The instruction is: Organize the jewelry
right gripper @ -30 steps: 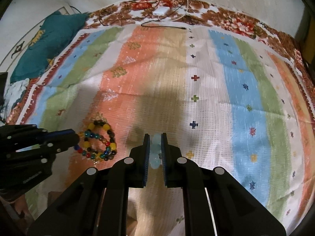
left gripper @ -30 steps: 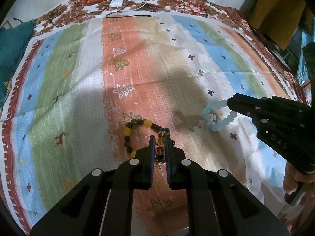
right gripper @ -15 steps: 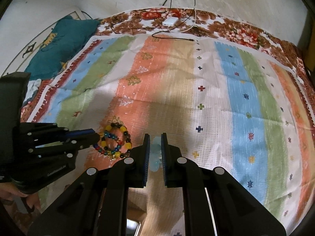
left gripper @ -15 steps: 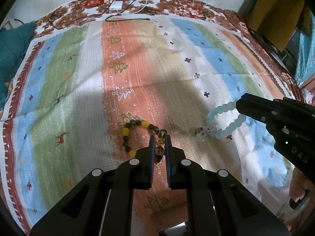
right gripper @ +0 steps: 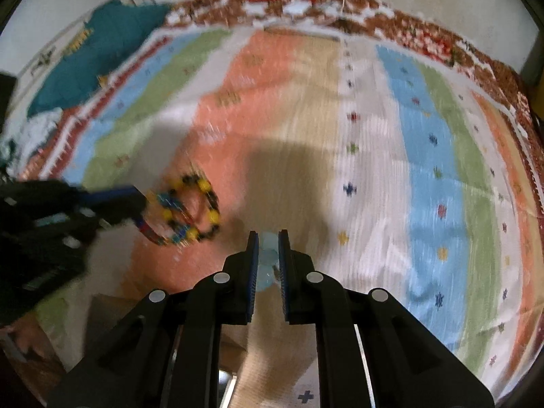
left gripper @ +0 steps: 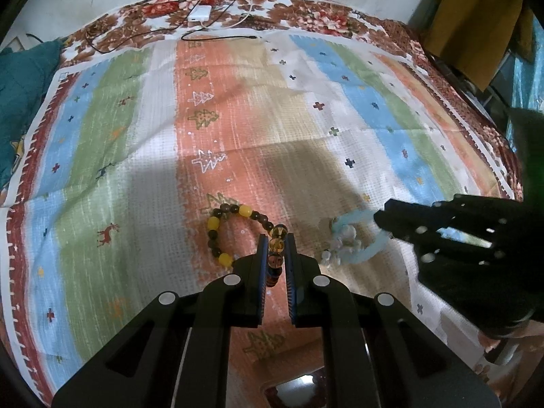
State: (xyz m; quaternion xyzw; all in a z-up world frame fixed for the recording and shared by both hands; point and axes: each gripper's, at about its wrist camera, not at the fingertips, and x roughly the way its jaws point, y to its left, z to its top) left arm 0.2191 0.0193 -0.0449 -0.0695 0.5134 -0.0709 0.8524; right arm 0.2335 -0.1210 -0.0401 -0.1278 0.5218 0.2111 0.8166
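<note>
Spread over a bed with a brown floral cover (left gripper: 326, 20), a woven cloth in wide stripes of blue, green, white, orange and tan (left gripper: 238, 129) fills most of both views, printed with small crosses, trees and reindeer. At its far edge lie a small white adapter box (left gripper: 200, 12) and thin dark and white cables (left gripper: 217, 35), and a teal cushion (left gripper: 20, 78) sits off the cloth's left side. The left gripper (left gripper: 276, 253) points steeply down with its 2 blue-padded jaws drawn narrow, pinching the amber and brown beads of a dark-and-yellow beaded bracelet (left gripper: 224, 227); the rest of that bracelet loops out onto the orange stripe to the left of the jaws. In the right wrist view, which is blurred, more small beads in red, blue and green show beside the yellow and black ones (right gripper: 190, 210), just at the left gripper's tip. The right gripper (right gripper: 268, 255) also angles down, its jaws opening slightly with the pale blue bead bracelet (left gripper: 360, 241) between them; whether the pads press the beads I cannot tell. That pale bracelet carries a cluster of whitish charms (left gripper: 343, 244) and lies on the tan stripe, just right of the left gripper.
</note>
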